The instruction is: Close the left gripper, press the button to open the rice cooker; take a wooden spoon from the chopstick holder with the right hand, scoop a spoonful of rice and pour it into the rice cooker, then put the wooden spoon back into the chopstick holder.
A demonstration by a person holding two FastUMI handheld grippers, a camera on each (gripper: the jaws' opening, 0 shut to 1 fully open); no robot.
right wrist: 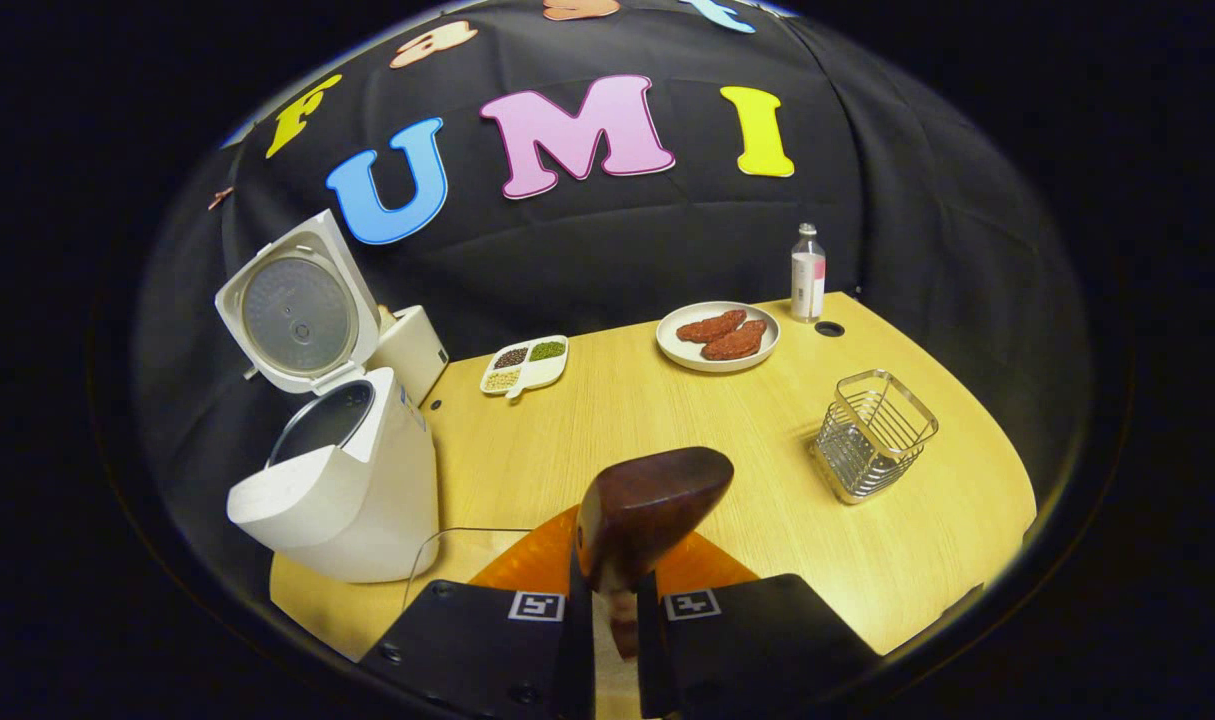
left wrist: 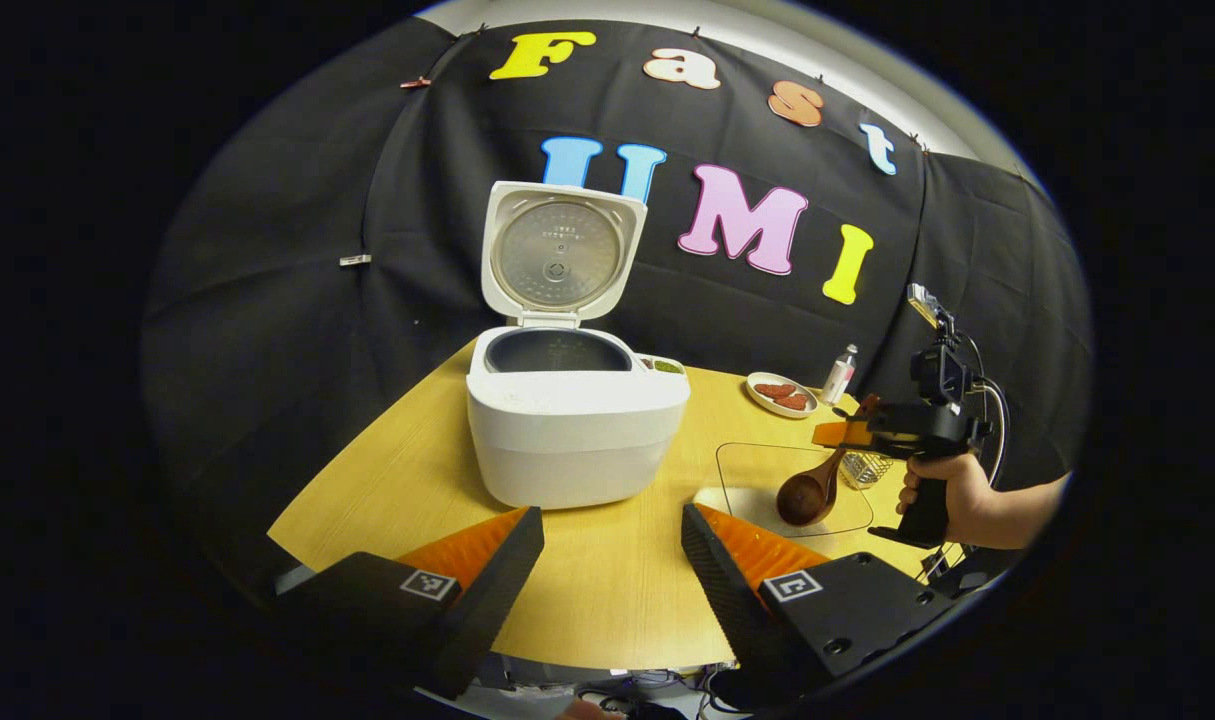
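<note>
One wooden spoon (right wrist: 652,510) sits at lower centre of the right gripper view, its bowl rising just above the right gripper (right wrist: 615,600), whose two fingers are clenched on the handle from either side. In the left gripper view the same spoon (left wrist: 810,492) hangs bowl-down at right of centre, over a clear glass container (left wrist: 757,470) on the table; whether the bowl touches the container cannot be told. A hand (left wrist: 952,490) at the right edge holds that gripper (left wrist: 847,432) by its grip.

One rice cooker (left wrist: 572,425) stands at the centre of the left gripper view, its single lid (left wrist: 559,252) swung fully up and the dark inner pot (left wrist: 557,352) exposed. In the right gripper view the cooker (right wrist: 342,490) is at left, lid (right wrist: 297,315) tilted back.

The left gripper (left wrist: 612,540) is at the bottom of its own view, its two fingers spread well apart and grasping nothing, near the cooker's front.

One wire chopstick holder (right wrist: 872,435) stands at right in the right gripper view, well apart from the spoon. Farther back are one plate (right wrist: 717,338) bearing two reddish-brown pieces, one small bottle (right wrist: 807,272) just beside it, and one divided dish (right wrist: 525,365) holding three kinds of grains or beans, near the cooker. All rest on one light wooden table (right wrist: 667,410).
</note>
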